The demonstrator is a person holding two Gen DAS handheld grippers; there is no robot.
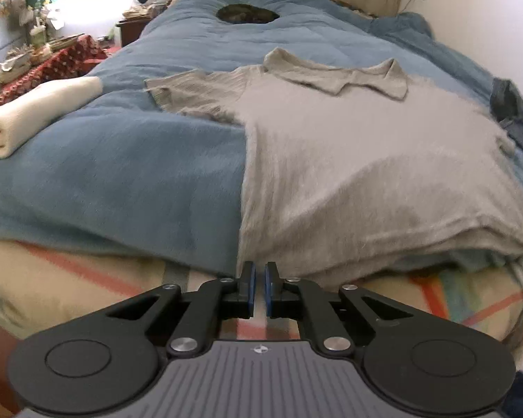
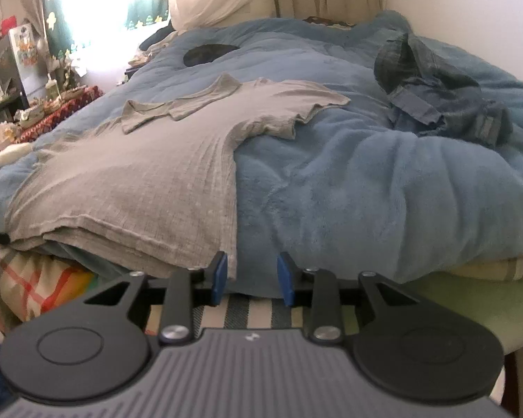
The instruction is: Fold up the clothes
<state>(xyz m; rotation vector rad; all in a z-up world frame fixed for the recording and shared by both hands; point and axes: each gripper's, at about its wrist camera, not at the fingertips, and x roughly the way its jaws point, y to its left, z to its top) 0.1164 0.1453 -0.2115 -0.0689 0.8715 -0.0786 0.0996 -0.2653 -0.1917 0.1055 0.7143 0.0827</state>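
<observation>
A grey short-sleeved collared shirt [image 1: 366,160] [image 2: 139,181] lies spread flat on the blue fleece blanket [image 1: 122,160] [image 2: 366,191], collar at the far end and hem at the near bed edge. My left gripper [image 1: 260,271] is shut with nothing in it, just in front of the hem's left corner. My right gripper [image 2: 251,268] is open at the hem's right corner. That corner of cloth hangs just inside its left pad [image 2: 220,271] and is not pinched.
A crumpled denim garment [image 2: 442,104] [image 1: 512,115] lies at the right of the bed. Folded white cloth [image 1: 35,115] sits at the left edge. A dark round patch [image 1: 247,13] shows far back on the blanket. A cluttered side table [image 1: 52,66] stands left; checked bedding [image 2: 35,285] hangs below.
</observation>
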